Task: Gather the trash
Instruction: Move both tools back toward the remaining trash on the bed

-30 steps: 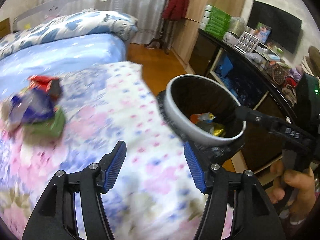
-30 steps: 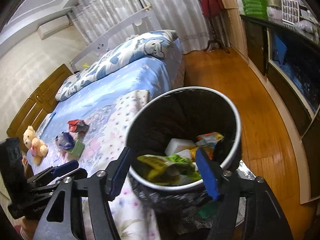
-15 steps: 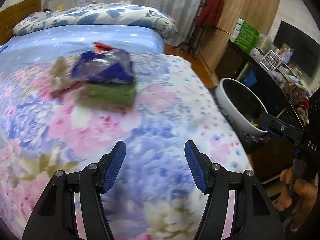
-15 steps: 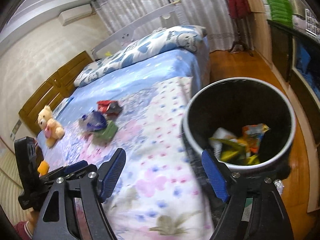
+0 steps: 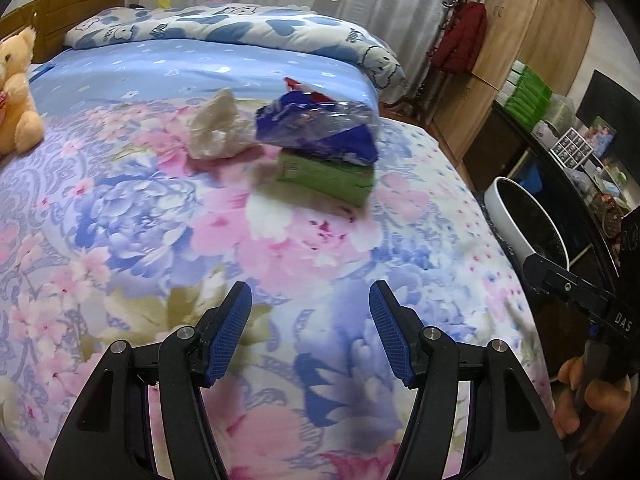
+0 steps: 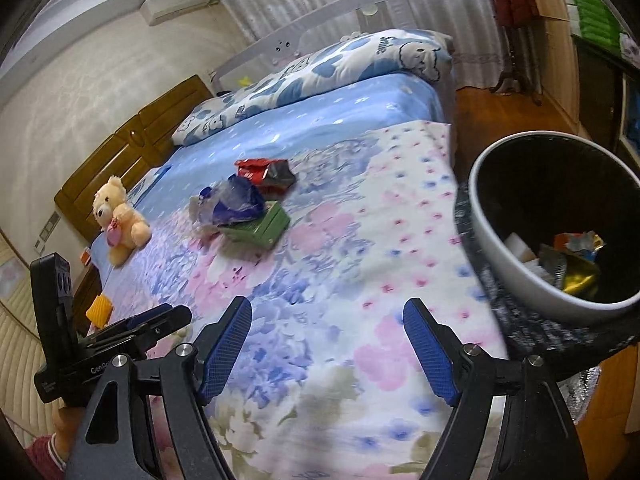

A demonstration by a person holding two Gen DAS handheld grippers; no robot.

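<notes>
A small pile of trash lies on the floral bedspread [image 5: 280, 248]: a blue plastic bag [image 5: 316, 130] on a green box [image 5: 326, 176], a crumpled white tissue [image 5: 216, 128] to their left, and a red wrapper [image 6: 258, 170] behind. My left gripper [image 5: 310, 320] is open and empty, low over the bed in front of the pile. My right gripper [image 6: 326, 338] is open and empty over the bed's near side. The black bin with a white rim [image 6: 496, 248] stands beside the bed at the right and holds several wrappers [image 6: 568, 256]. The bin also shows in the left wrist view [image 5: 516, 224].
A teddy bear [image 6: 120, 216] sits at the bed's left side. A blue patterned pillow [image 5: 224, 28] lies at the wooden headboard [image 6: 132, 148]. A dark cabinet [image 5: 560, 152] with clutter runs along the right wall beyond a strip of wood floor [image 6: 512, 112].
Both grippers have swung from the bin toward the bed. The trash pile is now closer and centred ahead of my left gripper. The bin has slid to the right edge of both views.
</notes>
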